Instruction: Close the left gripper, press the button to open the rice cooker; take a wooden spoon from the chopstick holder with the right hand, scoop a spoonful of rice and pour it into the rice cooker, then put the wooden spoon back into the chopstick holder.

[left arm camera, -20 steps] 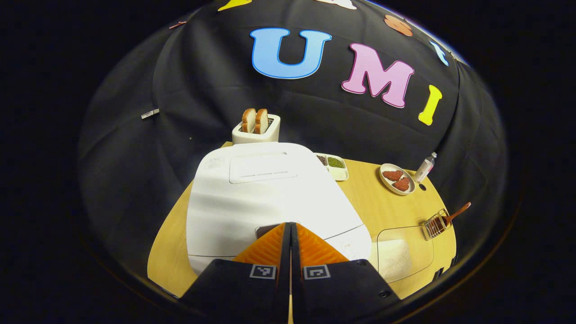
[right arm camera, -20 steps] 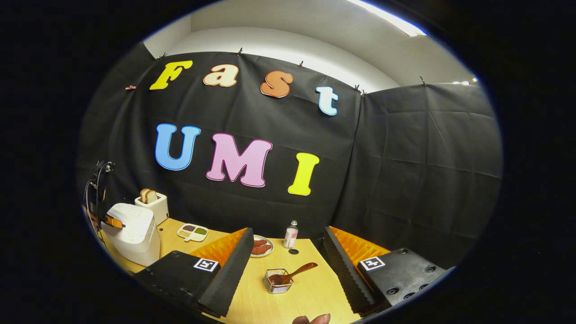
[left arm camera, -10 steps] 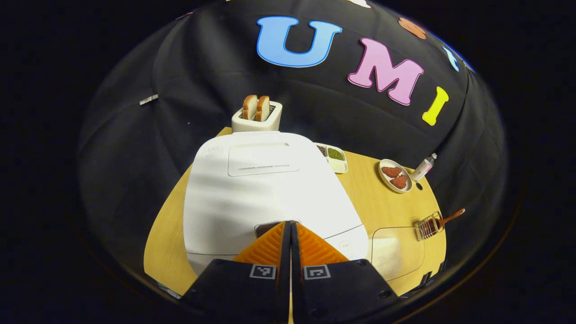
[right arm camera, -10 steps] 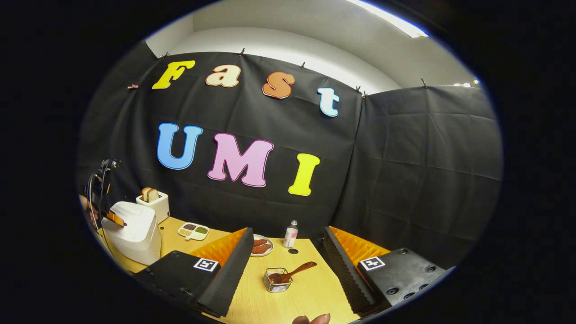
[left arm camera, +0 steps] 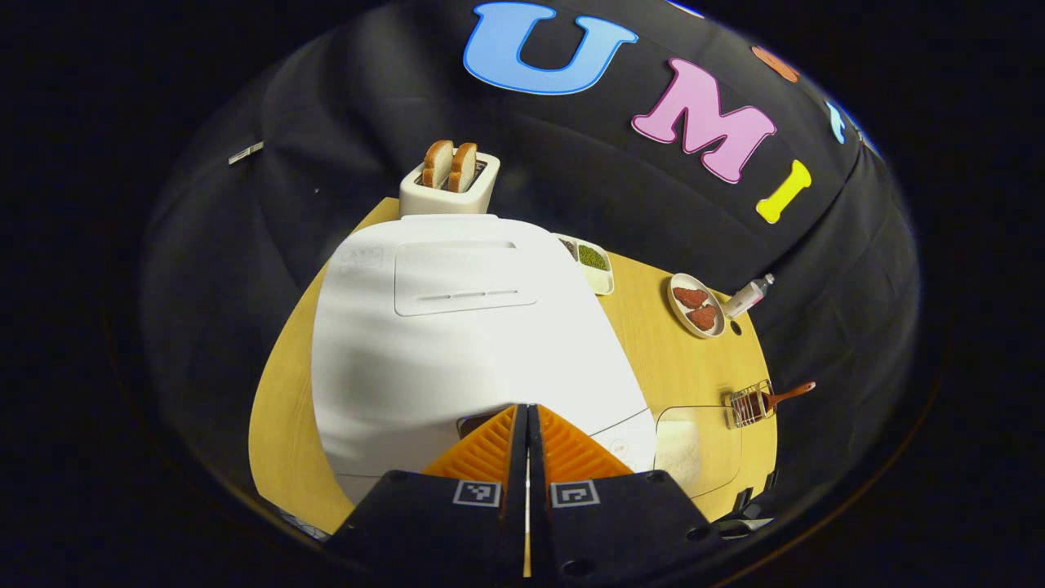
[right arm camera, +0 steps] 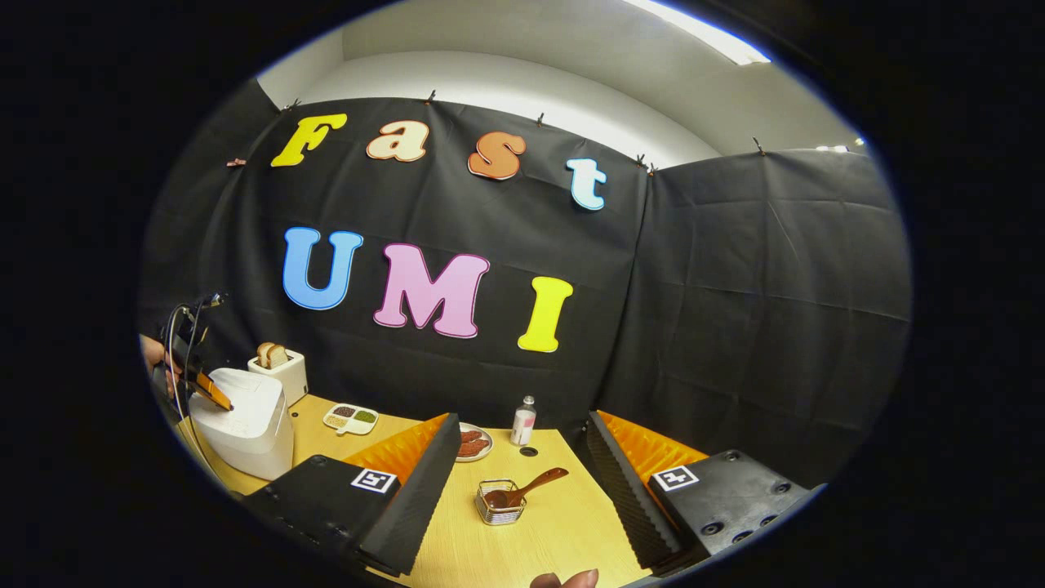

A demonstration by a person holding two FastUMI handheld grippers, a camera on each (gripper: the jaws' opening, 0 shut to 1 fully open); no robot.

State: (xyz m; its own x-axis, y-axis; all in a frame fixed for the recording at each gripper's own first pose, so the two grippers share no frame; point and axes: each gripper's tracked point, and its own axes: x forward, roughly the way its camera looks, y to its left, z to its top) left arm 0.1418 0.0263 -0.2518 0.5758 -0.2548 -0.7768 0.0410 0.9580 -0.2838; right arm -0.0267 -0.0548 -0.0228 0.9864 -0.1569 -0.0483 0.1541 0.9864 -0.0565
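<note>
Touching rice cooker [left arm camera: 457, 327] seemingly, L fingers [left arm camera: 490, 445] together

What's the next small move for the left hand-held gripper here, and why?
Probably press straight down a touch more. The left hand-held gripper is shut, its tips at the button on the front of the rice cooker, and the lid is not yet open.

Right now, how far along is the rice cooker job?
Done: left gripper is shut. In hand: its tips sit at the button on the closed rice cooker. Left: right gripper is open; the wooden spoon sits in the holder, no rice scooped.
</note>
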